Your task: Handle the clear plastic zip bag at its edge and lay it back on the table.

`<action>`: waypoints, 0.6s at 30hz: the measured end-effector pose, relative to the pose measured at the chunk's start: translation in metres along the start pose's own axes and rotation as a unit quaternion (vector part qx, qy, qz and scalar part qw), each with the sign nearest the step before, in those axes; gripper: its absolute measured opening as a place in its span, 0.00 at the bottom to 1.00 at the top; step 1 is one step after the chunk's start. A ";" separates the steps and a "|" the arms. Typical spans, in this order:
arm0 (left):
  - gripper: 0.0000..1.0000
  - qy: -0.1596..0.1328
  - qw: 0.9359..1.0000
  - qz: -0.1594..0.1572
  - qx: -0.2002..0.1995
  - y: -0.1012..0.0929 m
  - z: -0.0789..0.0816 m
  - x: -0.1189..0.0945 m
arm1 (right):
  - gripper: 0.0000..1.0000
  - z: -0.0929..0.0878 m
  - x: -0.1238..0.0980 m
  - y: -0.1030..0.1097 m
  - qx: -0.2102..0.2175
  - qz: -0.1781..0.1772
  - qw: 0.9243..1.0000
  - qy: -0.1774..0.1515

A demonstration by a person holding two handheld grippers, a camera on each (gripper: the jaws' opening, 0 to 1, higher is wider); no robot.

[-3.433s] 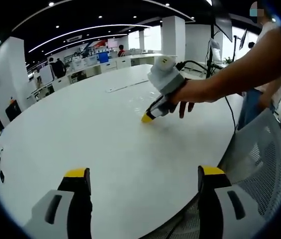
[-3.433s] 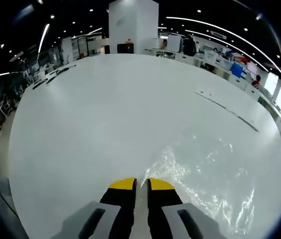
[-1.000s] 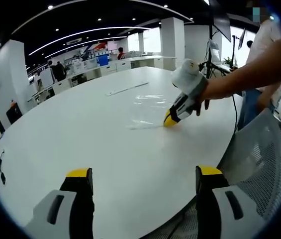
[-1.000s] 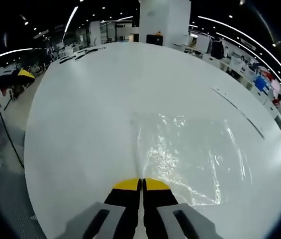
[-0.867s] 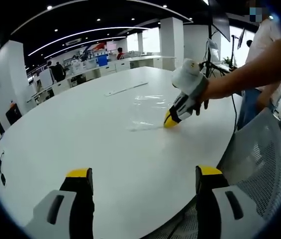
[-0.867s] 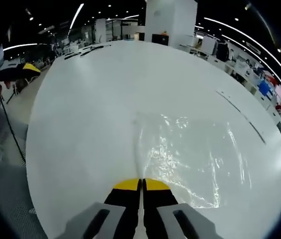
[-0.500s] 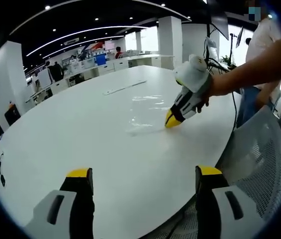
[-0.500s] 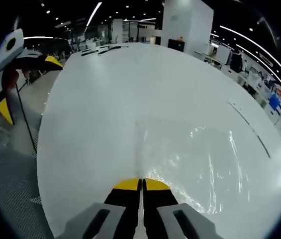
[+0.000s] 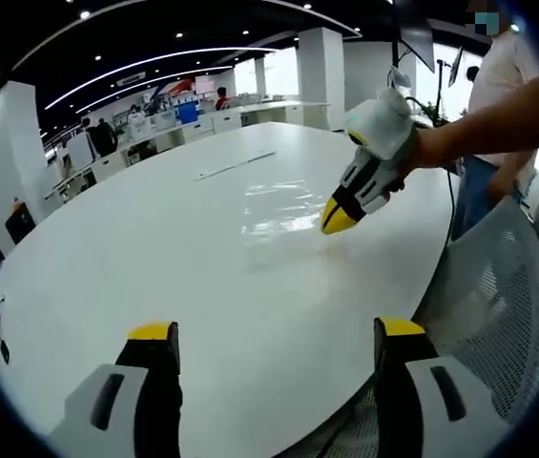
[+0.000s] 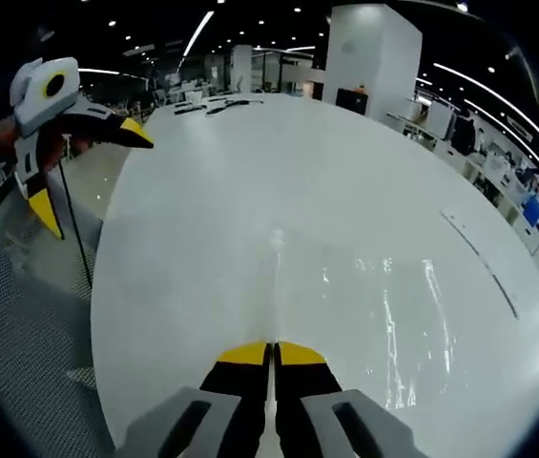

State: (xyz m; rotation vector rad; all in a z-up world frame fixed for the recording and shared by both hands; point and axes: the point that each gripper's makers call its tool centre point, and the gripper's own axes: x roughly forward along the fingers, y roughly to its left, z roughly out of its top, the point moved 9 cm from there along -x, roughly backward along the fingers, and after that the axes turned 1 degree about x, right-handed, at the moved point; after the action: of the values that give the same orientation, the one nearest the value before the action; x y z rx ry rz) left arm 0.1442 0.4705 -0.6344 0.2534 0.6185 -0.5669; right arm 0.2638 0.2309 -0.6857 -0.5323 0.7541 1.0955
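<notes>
The clear plastic zip bag [image 9: 279, 205] lies glinting on the white round table [image 9: 155, 248]. In the left gripper view my right gripper [image 9: 336, 219], held in a person's hand, has its yellow tips together at the bag's near edge, a little above the tabletop. The right gripper view shows my right gripper [image 10: 271, 355] shut on that edge, with the bag [image 10: 393, 305] spreading away to the right. My left gripper [image 9: 277, 332] hangs open over the table's near rim, holding nothing. It also appears as the left gripper [image 10: 83, 167] at the upper left of the right gripper view.
A grey mesh chair [image 9: 498, 286] stands by the table's edge on the right, close to the person's arm [image 9: 488, 124]. A thin strip [image 9: 236, 164] runs across the far side of the table. Desks and white pillars [image 10: 374, 57] fill the office behind.
My right gripper has risen and drawn back toward the table's edge, pulling the bag's edge with it. My left gripper has held still.
</notes>
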 end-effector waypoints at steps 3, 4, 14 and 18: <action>0.81 0.002 1.000 -0.004 0.007 0.000 0.001 0.003 | 0.00 0.000 -0.002 0.001 -0.007 0.004 1.000 -0.003; 0.81 0.002 1.000 -0.004 0.009 0.000 0.002 0.003 | 0.00 0.000 -0.004 0.001 -0.010 0.006 1.000 -0.005; 0.80 0.007 1.000 -0.014 0.023 -0.003 0.008 0.009 | 0.00 0.008 -0.017 0.016 -0.043 0.043 0.998 -0.025; 0.80 0.010 0.999 -0.020 0.031 -0.003 0.008 0.012 | 0.00 0.008 -0.020 0.019 -0.044 0.052 0.997 -0.030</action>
State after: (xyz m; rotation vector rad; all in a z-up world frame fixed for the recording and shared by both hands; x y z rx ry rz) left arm 0.1542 0.4598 -0.6351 0.3062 0.6277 -0.6231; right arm 0.2431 0.2321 -0.6659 -0.5375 0.6899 1.2410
